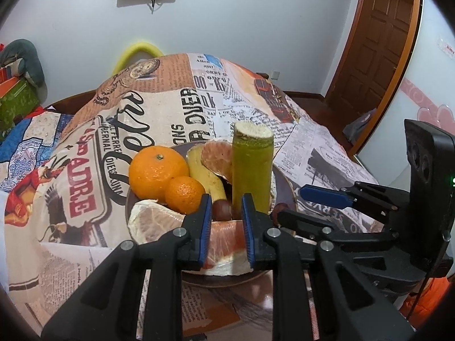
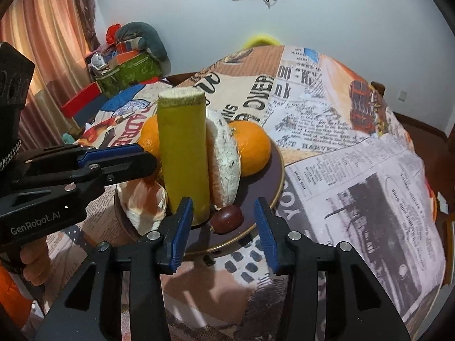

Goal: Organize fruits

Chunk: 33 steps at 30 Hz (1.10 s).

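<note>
On the dark plate the large orange sat at the left edge with a small orange touching it, then a banana, a pomelo segment and an upright green cane piece. Only the left wrist view showed the banana and small orange. The left gripper hovered over a pomelo wedge, jaws apart. In the right wrist view, the right gripper stood open before a red grape at the plate's near edge.

A table draped in a newspaper-print cloth carried one dark, gold-rimmed plate near its six o'clock edge, heaped with fruit; the cloth lay rumpled toward nine o'clock.
</note>
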{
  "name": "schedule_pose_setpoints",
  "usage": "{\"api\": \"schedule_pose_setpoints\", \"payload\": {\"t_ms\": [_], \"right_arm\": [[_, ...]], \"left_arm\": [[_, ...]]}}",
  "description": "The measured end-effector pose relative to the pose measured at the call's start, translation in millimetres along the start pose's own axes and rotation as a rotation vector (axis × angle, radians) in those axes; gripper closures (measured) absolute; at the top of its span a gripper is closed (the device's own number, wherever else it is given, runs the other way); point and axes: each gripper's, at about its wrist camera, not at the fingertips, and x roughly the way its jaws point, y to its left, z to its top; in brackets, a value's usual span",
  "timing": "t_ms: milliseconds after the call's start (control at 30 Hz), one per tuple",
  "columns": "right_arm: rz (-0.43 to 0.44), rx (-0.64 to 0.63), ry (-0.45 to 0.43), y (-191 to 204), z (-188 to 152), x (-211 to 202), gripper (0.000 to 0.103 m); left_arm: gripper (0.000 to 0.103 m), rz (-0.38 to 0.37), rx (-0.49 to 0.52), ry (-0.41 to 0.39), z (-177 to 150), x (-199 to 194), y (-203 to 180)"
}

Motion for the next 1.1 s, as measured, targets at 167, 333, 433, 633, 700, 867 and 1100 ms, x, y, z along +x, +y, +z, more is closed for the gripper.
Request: {"api": "schedule_pose_setpoints", "payload": {"t_ms": [167, 333, 433, 633, 700, 867, 1100], "right_arm": [[-0.003, 0.015, -0.049, 0.9, 5.7, -24.1, 0.062], [-0.015, 0.012, -0.143, 10.8, 16.8, -67.8, 0.062], [-0.021, -0.003, -0.218, 24.4, 23.0, -103.5, 0.062], [-0.033, -0.042, -0.392, 56.5, 25.2, -181.9, 0.062], [-0.033, -0.05, -0.456, 69.0, 22.3, -210.1, 0.062], [-0.04, -0.061, -0.572, 94.7, 7.8, -259.7, 0.056], [-0.099, -0.052, -0.668, 116.8, -10.0, -283.2, 0.021]], "left_arm": [[0.082, 0.028, 0.003, -0.057, 2.1, -33.1, -4.6], [0.082, 0.056, 0.006, -0.159, 4.7, -87.4, -14.9], [0.082, 0.069, 0.005, -0.24, 5.2, -127.3, -23.3], [0.082, 0.093, 0.016, -0.42, -3.4, -219.2, -44.8], [0.082, 0.101, 0.02, -0.47, -8.4, -245.0, -50.9], [0.059, 0.116, 0.03, -0.583, -27.3, -301.5, -66.4], [0.017, 0.184, 0.063, -0.666, -50.6, -337.2, -83.0]]}}
